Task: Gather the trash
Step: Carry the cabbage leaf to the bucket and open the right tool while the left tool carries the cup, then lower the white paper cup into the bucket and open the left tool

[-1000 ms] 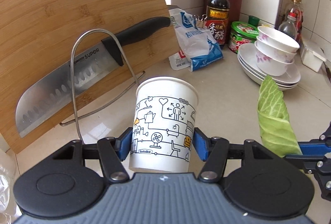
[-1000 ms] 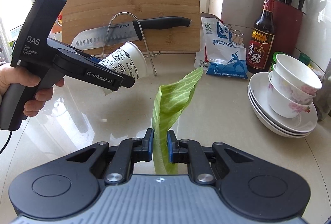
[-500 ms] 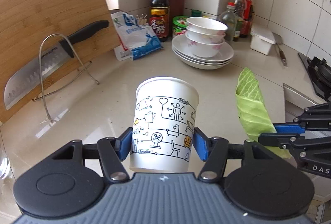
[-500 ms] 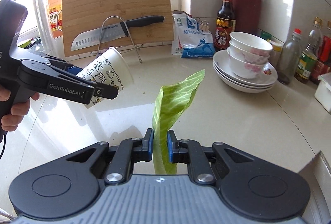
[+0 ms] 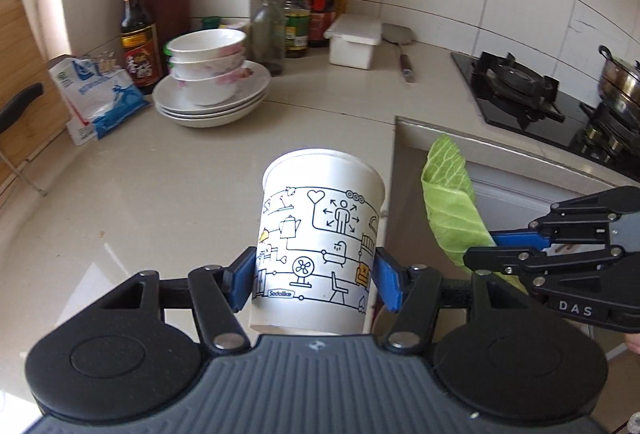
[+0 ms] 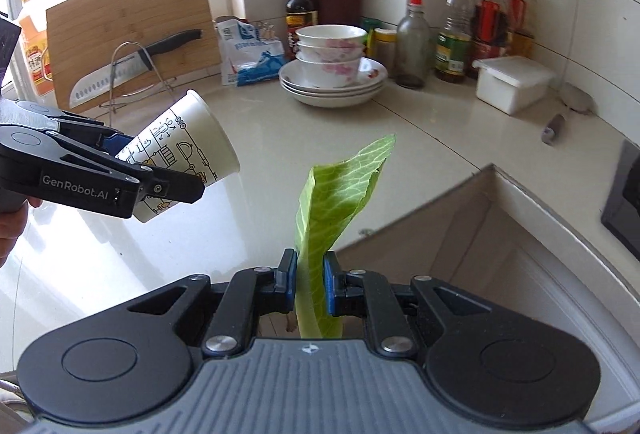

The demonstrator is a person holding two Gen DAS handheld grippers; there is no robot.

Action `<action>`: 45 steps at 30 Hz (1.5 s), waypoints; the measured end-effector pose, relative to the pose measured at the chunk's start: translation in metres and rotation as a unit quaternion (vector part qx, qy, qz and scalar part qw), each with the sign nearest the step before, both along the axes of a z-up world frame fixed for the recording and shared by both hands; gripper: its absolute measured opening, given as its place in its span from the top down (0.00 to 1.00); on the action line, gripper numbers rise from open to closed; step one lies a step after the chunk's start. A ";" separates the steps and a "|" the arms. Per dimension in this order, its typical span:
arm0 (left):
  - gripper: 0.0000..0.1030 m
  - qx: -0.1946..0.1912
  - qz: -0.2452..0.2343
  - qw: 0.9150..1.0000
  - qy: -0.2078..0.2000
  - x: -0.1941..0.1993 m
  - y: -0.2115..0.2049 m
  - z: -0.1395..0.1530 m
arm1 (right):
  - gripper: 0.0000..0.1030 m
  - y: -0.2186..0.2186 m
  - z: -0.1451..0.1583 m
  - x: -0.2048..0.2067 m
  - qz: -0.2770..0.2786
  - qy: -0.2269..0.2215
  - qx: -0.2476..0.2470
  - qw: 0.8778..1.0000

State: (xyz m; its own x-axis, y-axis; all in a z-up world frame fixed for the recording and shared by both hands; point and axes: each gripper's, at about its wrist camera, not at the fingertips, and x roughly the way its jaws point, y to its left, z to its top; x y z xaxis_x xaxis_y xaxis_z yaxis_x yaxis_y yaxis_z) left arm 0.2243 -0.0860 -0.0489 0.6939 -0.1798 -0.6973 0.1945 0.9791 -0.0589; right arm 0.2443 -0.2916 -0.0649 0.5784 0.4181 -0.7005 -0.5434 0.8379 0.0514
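Over the worktop (image 5: pixel 168 169), the left claw (image 5: pixel 316 278) clamps the paper cup (image 5: pixel 320 230), the right claw (image 6: pixel 310 280) pinches the cabbage leaf (image 6: pixel 336 193); best carried level, both grips firm.

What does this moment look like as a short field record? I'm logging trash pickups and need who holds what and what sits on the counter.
left gripper: shut on the paper cup, held off the counter
right gripper: shut on the cabbage leaf, leaf sticking up past the fingers
counter: stacked bowls on plates, salt bag, white lidded box
back left: knife on a wire rack against the cutting board
trash bin: not visible in either view
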 end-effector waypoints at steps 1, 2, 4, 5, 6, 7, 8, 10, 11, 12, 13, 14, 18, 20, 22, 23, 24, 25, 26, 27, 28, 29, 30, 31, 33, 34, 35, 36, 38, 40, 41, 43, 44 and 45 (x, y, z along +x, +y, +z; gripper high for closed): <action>0.42 -0.001 -0.012 1.000 0.001 0.000 -0.010 0.000 | 0.84 -0.009 -0.004 -0.003 -0.012 0.003 -0.001 1.000; 0.42 -0.001 -0.023 1.000 0.002 0.001 -0.018 -0.001 | 0.84 -0.017 -0.009 -0.005 -0.022 0.008 -0.003 1.000; 0.42 0.000 -0.041 0.999 0.005 0.002 -0.034 -0.002 | 0.83 -0.033 -0.021 -0.007 -0.046 0.022 -0.007 0.999; 0.42 -0.001 -0.049 0.999 0.007 0.002 -0.041 -0.002 | 0.83 -0.040 -0.028 -0.008 -0.055 0.029 -0.009 0.998; 0.42 -0.001 -0.058 0.998 0.007 0.002 -0.049 -0.002 | 0.83 -0.048 -0.036 -0.008 -0.065 0.038 -0.013 0.997; 0.42 -0.001 -0.063 0.998 0.007 0.002 -0.054 -0.002 | 0.83 -0.056 -0.045 -0.007 -0.076 0.046 -0.016 0.996; 0.42 -0.001 -0.068 0.998 0.007 0.002 -0.059 -0.002 | 0.83 -0.062 -0.054 -0.006 -0.085 0.055 -0.019 0.995; 0.42 -0.002 -0.075 0.997 0.008 0.003 -0.068 -0.002 | 0.83 -0.074 -0.073 -0.003 -0.098 0.073 -0.026 0.992; 0.42 -0.001 -0.077 0.997 0.009 0.004 -0.072 -0.003 | 0.83 -0.079 -0.083 -0.001 -0.105 0.082 -0.028 0.991; 0.42 0.001 -0.079 0.997 0.009 0.005 -0.077 -0.004 | 0.83 -0.083 -0.093 0.002 -0.109 0.091 -0.031 0.989; 0.42 0.003 -0.079 0.997 0.009 0.005 -0.081 -0.005 | 0.83 -0.086 -0.103 0.005 -0.111 0.099 -0.035 0.988; 0.42 0.004 -0.079 0.997 0.010 0.005 -0.084 -0.007 | 0.83 -0.089 -0.113 0.008 -0.115 0.105 -0.037 0.987; 0.42 0.006 -0.079 0.997 0.014 0.008 -0.097 -0.011 | 0.83 -0.096 -0.153 0.024 -0.122 0.130 -0.048 0.983; 0.42 0.011 -0.079 0.997 0.016 0.009 -0.103 -0.013 | 0.81 -0.099 -0.172 0.034 -0.128 0.141 -0.046 0.981; 0.42 0.016 -0.081 0.996 0.020 0.012 -0.110 -0.017 | 0.72 -0.099 -0.187 0.040 -0.128 0.141 -0.050 0.980; 0.42 0.019 -0.082 0.996 0.021 0.013 -0.113 -0.019 | 0.67 -0.099 -0.192 0.042 -0.128 0.142 -0.052 0.980; 0.42 0.022 -0.084 0.996 0.022 0.014 -0.117 -0.021 | 0.62 -0.100 -0.196 0.045 -0.126 0.141 -0.051 0.981; 0.42 0.025 -0.085 0.996 0.024 0.015 -0.121 -0.023 | 0.46 -0.101 -0.199 0.045 -0.126 0.138 -0.049 0.981; 0.42 0.026 -0.087 0.996 0.026 0.016 -0.124 -0.025 | 0.33 -0.102 -0.200 0.045 -0.127 0.132 -0.048 0.982; 0.42 0.027 -0.090 0.995 0.027 0.017 -0.127 -0.027 | 0.28 -0.103 -0.200 0.046 -0.126 0.127 -0.047 0.983; 0.42 0.029 -0.092 0.995 0.029 0.019 -0.130 -0.030 | 0.21 -0.105 -0.199 0.046 -0.124 0.124 -0.045 0.984; 0.42 0.030 -0.095 0.995 0.031 0.020 -0.134 -0.033 | 0.15 -0.105 -0.198 0.046 -0.122 0.120 -0.044 0.984; 0.42 0.030 -0.098 0.994 0.033 0.021 -0.137 -0.036 | 0.13 -0.106 -0.196 0.045 -0.121 0.114 -0.045 0.985; 0.42 0.030 -0.102 0.994 0.036 0.023 -0.142 -0.039 | 0.08 -0.108 -0.195 0.044 -0.121 0.110 -0.047 0.985; 0.42 0.033 -0.107 0.993 0.041 0.027 -0.151 -0.048 | 0.02 -0.112 -0.192 0.041 -0.120 0.104 -0.047 0.986; 0.42 0.032 -0.113 0.992 0.043 0.029 -0.156 -0.052 | 0.01 -0.115 -0.192 0.040 -0.119 0.103 -0.048 0.986; 0.42 0.032 -0.115 0.992 0.046 0.030 -0.162 -0.058 | 0.00 -0.117 -0.193 0.038 -0.121 0.102 -0.051 0.986; 0.42 0.031 -0.117 0.991 0.052 0.032 -0.167 -0.064 | 0.00 -0.119 -0.193 0.036 -0.122 0.102 -0.054 0.986; 0.42 0.025 -0.125 0.990 0.058 0.036 -0.177 -0.075 | 0.00 -0.126 -0.193 0.031 -0.126 0.103 -0.058 0.985; 0.42 0.023 -0.129 0.989 0.070 0.041 -0.189 -0.092 | 0.00 -0.132 -0.195 0.026 -0.128 0.103 -0.062 0.984; 0.42 0.020 -0.128 0.989 0.075 0.044 -0.194 -0.100 | 0.00 -0.134 -0.197 0.023 -0.130 0.102 -0.067 0.984; 0.42 0.012 -0.125 0.988 0.089 0.050 -0.203 -0.120 | 0.00 -0.138 -0.201 0.016 -0.131 0.102 -0.075 0.983; 0.42 0.010 -0.124 0.988 0.095 0.053 -0.207 -0.130 | 0.00 -0.140 -0.203 0.013 -0.132 0.103 -0.078 0.983; 0.42 0.012 -0.121 0.987 0.101 0.056 -0.211 -0.141 | 0.00 -0.142 -0.204 0.009 -0.128 0.106 -0.079 0.983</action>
State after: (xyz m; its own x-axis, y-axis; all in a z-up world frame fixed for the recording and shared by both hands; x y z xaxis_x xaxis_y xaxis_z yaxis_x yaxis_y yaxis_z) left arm 0.2805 -0.2971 -0.1898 0.4792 -0.3056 -0.8228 0.4102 0.9067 -0.0979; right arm 0.2534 -0.4338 -0.2692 0.4842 0.1539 -0.8613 -0.3044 0.9525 -0.0009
